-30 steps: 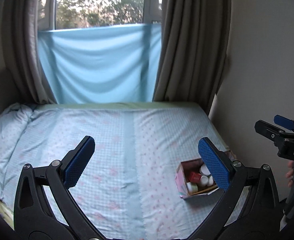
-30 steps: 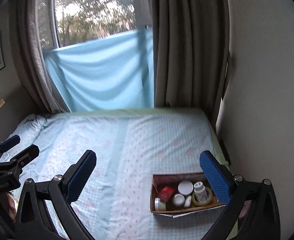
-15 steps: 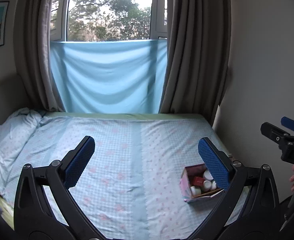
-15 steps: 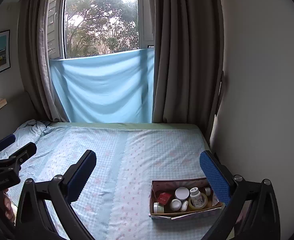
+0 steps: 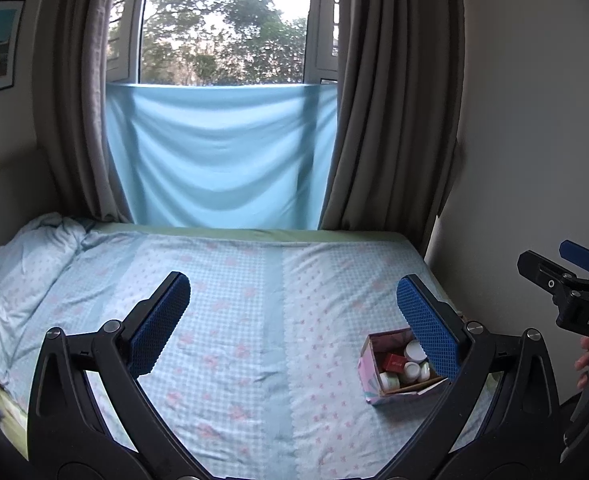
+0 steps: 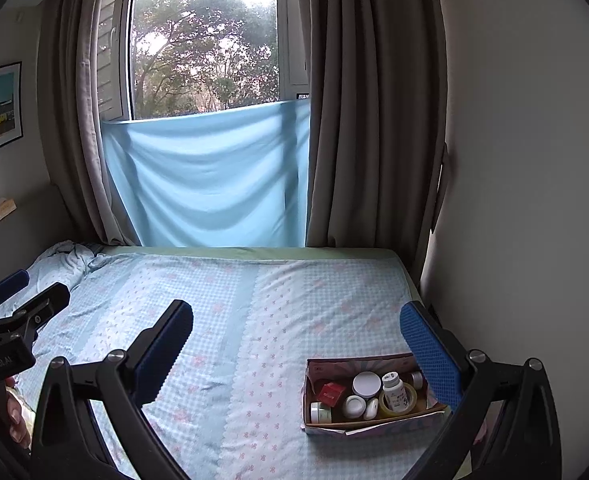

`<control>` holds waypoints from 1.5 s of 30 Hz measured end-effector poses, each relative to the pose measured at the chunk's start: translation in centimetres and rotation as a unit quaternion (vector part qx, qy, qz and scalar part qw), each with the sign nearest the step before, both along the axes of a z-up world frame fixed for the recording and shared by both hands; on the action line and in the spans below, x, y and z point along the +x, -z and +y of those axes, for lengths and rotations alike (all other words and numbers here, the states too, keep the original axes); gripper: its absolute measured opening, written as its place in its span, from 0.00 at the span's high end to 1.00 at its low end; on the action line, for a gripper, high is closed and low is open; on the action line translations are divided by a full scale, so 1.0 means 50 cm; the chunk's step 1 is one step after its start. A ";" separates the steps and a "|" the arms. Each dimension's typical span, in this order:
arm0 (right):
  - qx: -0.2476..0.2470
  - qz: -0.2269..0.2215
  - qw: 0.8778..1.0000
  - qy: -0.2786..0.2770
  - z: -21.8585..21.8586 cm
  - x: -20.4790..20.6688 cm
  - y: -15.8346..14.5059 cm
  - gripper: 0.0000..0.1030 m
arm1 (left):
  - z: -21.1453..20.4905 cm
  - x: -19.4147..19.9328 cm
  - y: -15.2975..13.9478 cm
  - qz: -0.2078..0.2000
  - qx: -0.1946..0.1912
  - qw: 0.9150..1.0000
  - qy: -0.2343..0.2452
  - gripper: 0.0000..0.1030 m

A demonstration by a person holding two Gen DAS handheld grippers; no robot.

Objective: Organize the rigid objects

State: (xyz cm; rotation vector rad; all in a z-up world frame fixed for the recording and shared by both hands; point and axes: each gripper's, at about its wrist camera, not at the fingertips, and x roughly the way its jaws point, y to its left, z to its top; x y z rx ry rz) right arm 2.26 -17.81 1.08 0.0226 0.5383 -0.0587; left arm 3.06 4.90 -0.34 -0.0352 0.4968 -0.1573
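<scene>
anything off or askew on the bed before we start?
Nothing spilled. The box sits skewed near the bed's right edge, front flap bent out. White pill bottle stands inside a tape roll. Both claws, left and right, are open and empty.

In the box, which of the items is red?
The small red carton at the left of the box; the jars and the bottle beside it are white or pale.

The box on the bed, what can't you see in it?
- Right end of the box, right wrist view: hidden behind that gripper's right finger.
- Box, left wrist view: far side hidden by a blue finger.
- Label on the white bottle: too small to read.
- Box bottom: covered by jars.
</scene>
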 end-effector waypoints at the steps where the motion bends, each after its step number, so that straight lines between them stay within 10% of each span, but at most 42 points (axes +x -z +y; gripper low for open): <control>1: 0.000 0.000 1.000 0.000 0.001 0.000 0.000 0.00 | 0.001 -0.001 -0.001 -0.001 -0.002 1.000 -0.001 0.00; 45: 0.004 0.003 1.000 -0.002 0.016 0.037 -0.005 0.00 | 0.024 0.021 -0.003 -0.022 -0.013 0.999 -0.028 0.00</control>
